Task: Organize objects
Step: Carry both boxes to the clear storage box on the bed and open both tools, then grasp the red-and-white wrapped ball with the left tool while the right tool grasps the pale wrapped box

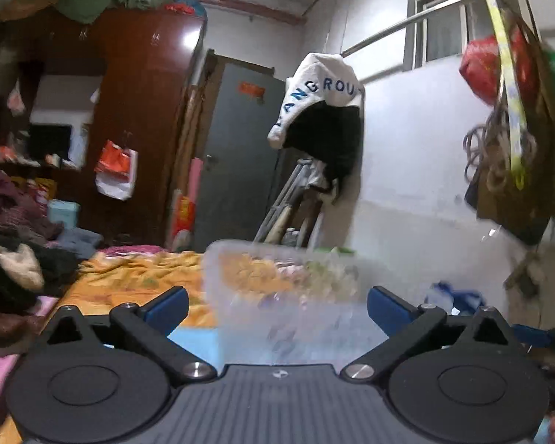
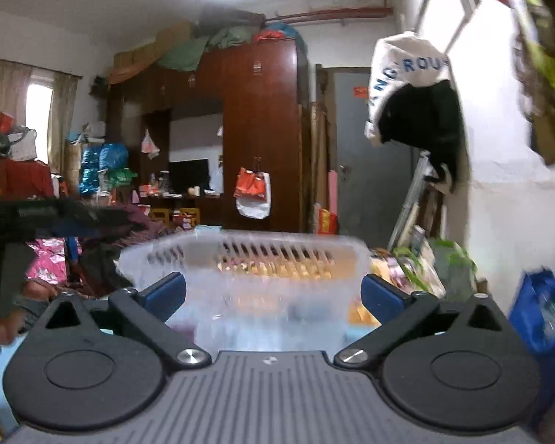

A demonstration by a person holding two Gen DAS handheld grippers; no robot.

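Observation:
A clear plastic storage basket [image 1: 285,296] stands in front of both grippers on the bed. In the left wrist view it sits between my left gripper's [image 1: 277,307] blue fingertips [image 1: 168,309], which are spread wide and do not touch it. In the right wrist view the basket [image 2: 262,277] shows slotted walls and lies between my right gripper's [image 2: 273,294] open fingertips [image 2: 383,296]. Both views are blurred by motion. What lies inside the basket is hard to tell.
An orange patterned bedspread [image 1: 129,277] covers the bed, with piled dark clothes [image 1: 14,259] on the left. A brown wardrobe [image 2: 262,129] and grey door [image 1: 240,148] stand behind. Clothes hang from a rail [image 1: 325,111]. A blue bag [image 2: 540,307] sits at right.

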